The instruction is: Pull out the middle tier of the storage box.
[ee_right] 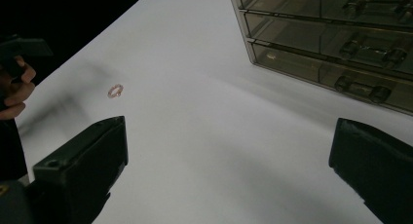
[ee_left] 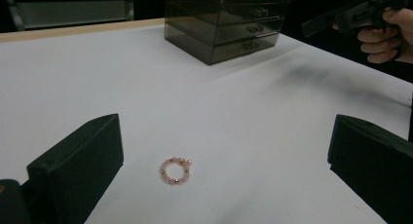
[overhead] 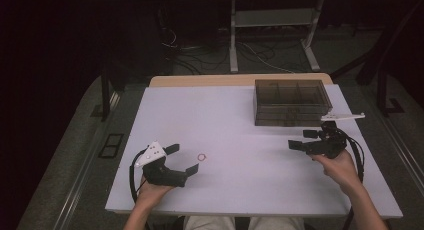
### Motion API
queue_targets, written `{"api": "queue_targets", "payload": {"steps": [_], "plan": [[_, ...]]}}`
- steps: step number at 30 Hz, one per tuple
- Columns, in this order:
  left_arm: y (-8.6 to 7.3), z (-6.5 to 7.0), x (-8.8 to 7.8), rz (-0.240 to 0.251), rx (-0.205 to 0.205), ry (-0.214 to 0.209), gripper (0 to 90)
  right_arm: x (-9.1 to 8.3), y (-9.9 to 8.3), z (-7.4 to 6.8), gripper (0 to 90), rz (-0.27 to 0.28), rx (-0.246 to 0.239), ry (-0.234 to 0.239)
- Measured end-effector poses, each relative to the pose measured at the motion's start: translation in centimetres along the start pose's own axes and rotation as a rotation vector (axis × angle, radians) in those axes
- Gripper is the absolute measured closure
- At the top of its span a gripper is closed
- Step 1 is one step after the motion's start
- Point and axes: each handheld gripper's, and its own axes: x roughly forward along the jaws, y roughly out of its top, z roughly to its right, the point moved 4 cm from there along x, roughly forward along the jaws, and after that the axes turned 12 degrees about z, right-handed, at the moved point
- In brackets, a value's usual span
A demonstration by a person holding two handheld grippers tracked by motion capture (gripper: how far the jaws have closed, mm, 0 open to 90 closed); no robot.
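Lying flat: beaded ring (ee_left: 176, 171), pink with gold beads, on the white table (overhead: 240, 120), near-left of centre.
Left gripper (overhead: 181, 159): jaws spread wide, empty, ring just ahead between them, untouched.
Right gripper (overhead: 304, 140): released, jaws apart, empty, near right.
Drawer box (overhead: 291, 102): smoky clear, far right, drawers closed.

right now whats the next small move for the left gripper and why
Probably ease the left gripper forward and down until its open jaws straddle the bead ring, then close. The ring lies flat on the white table, just ahead of the jaws, untouched. The right gripper is open near the drawer box.
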Motion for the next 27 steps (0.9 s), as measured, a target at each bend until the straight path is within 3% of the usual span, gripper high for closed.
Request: {"api": "queue_targets", "payload": {"steps": [4, 16, 27], "plan": [[0.0, 0.0, 0.0, -0.001, -0.001, -0.001, 0.0, 0.4, 0.0, 0.5, 0.1, 0.008, 0.029, 0.003], [0.0, 0.0, 0.0, -0.005, 0.004, -0.003, 0.0, 1.3, 0.1, 2.4, 0.1, 0.075, 0.215, 0.000], [-0.1, 0.1, 0.1, -0.009, 0.007, -0.004, 0.0, 1.6, 0.1, 3.4, 0.1, 0.119, 0.276, 0.009]]}}
